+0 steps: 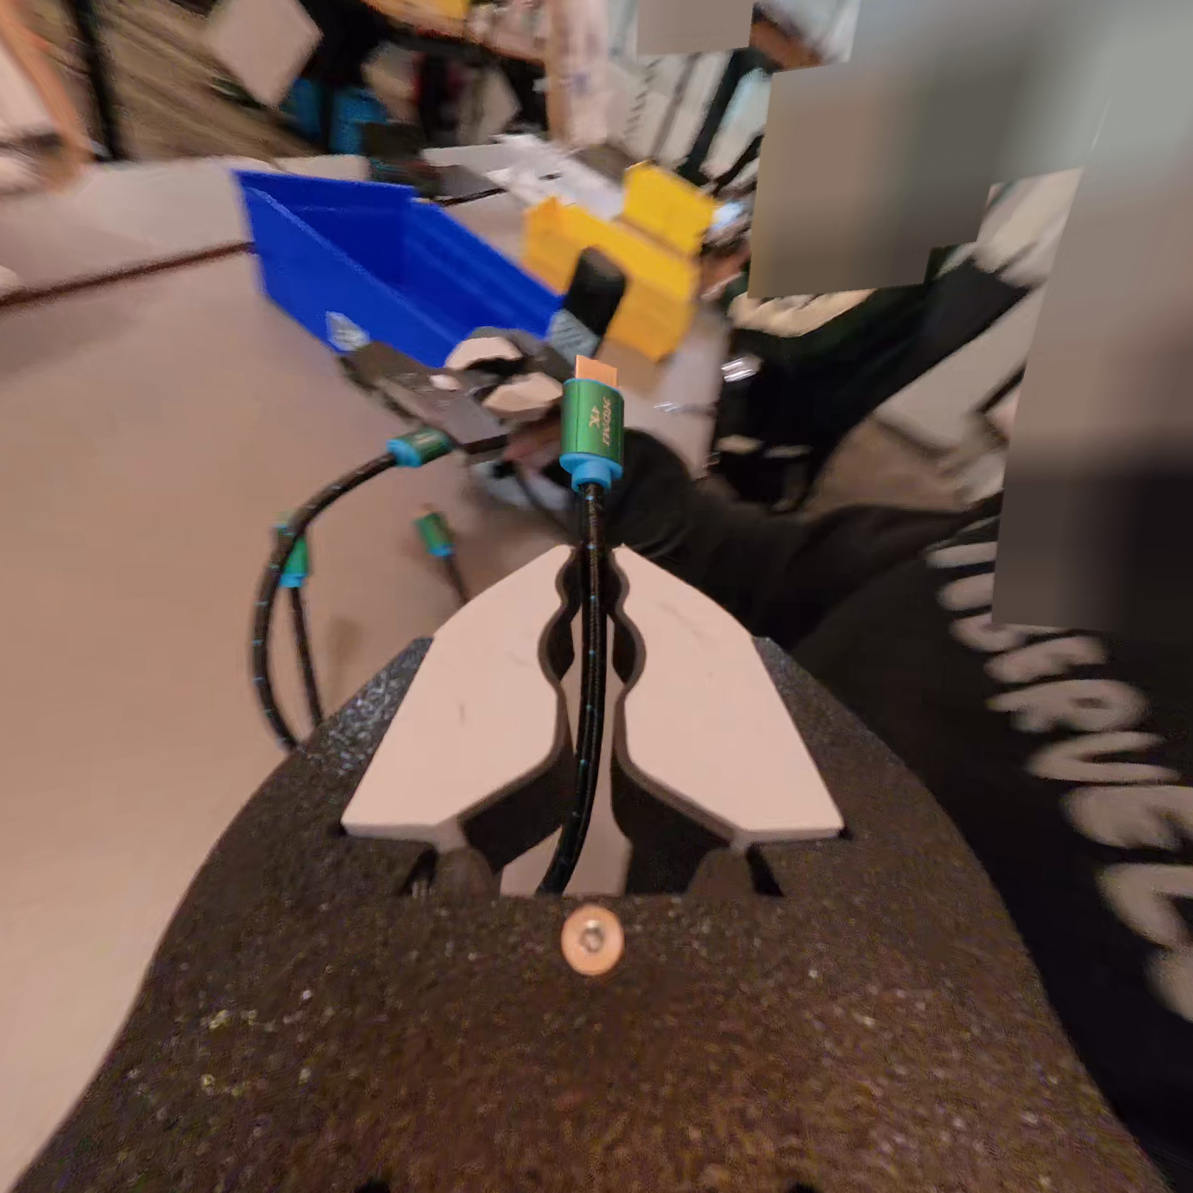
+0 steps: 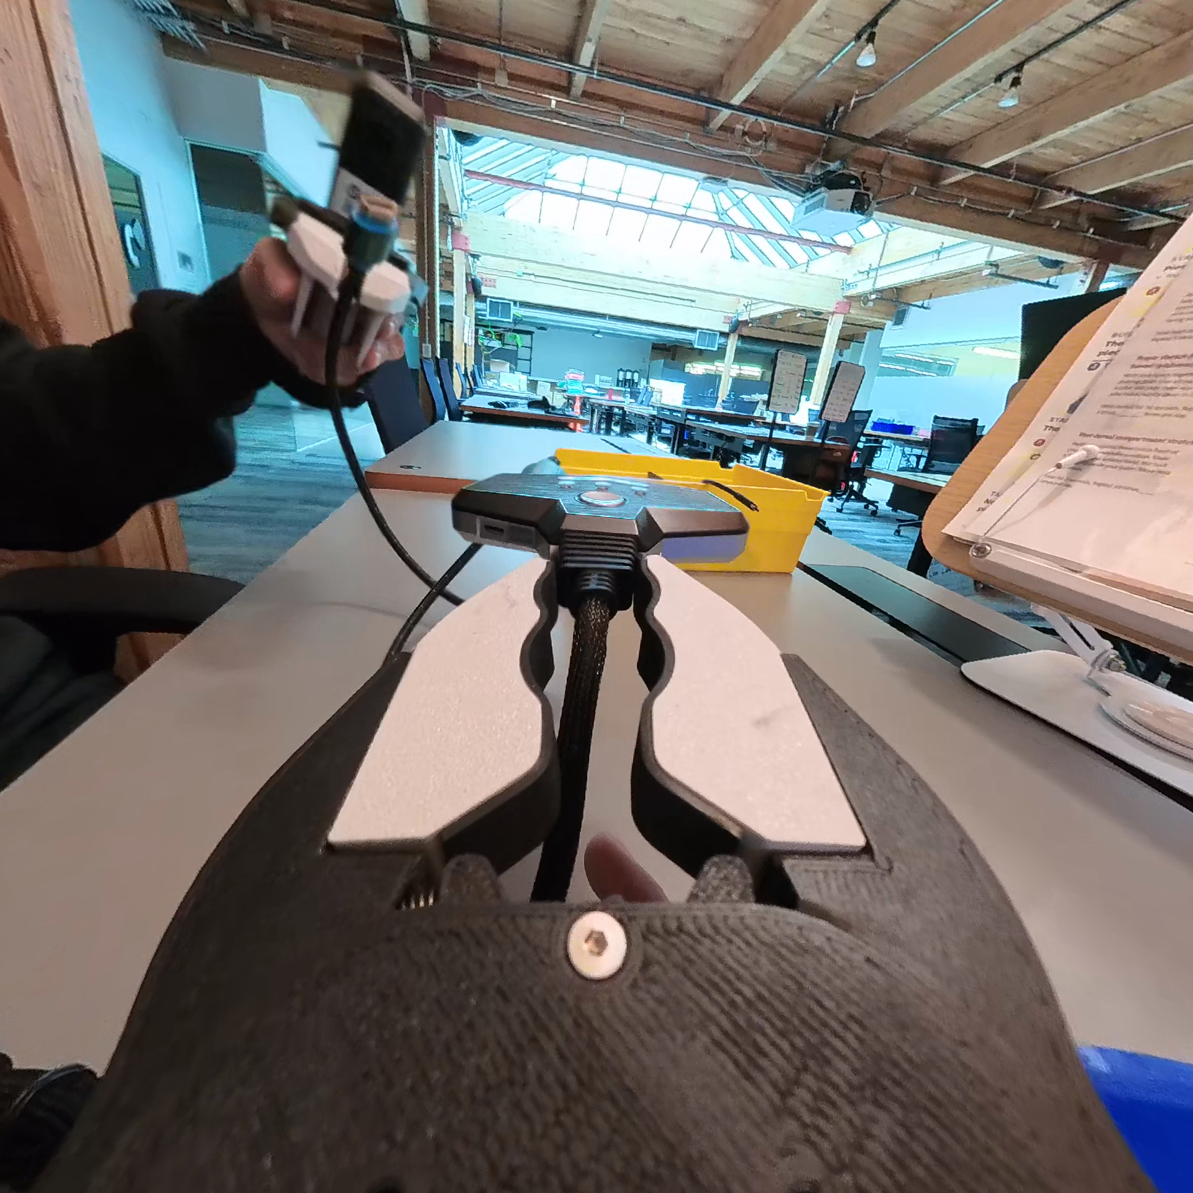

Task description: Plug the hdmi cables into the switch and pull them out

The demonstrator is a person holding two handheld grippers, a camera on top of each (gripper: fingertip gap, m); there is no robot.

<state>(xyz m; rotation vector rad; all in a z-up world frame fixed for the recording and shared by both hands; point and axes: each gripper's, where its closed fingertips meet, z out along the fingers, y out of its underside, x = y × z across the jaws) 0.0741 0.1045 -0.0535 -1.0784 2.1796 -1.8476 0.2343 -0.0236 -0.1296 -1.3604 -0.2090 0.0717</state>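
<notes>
My left tongs (image 1: 591,549) are clenched on a braided HDMI cable (image 1: 589,678) just below its green plug (image 1: 592,426), which stands upright past the tips with its bare metal end pointing away, unplugged and held off the desk (image 1: 129,581). My right tongs (image 2: 594,574) are clenched on the ribbed collar of the switch (image 2: 597,513) where its thick braided lead (image 2: 578,710) comes out — the switch body projects forward above the desk, and a port shows on its left face. In the left wrist view, a second green plug (image 1: 418,445) is seated in the switch's end, and two more green plugs (image 1: 436,534) lie loose on the desk near the cable loops. Behind the switch sits a yellow bin (image 2: 768,510); a thin dark wire lies over its rim, and the rest of its contents are hidden from me. A blue bin (image 1: 387,271) stands beside it on the desk; its interior appears empty, though motion blur makes this uncertain. A stand with papers (image 2: 1097,465) is at my right.
</notes>
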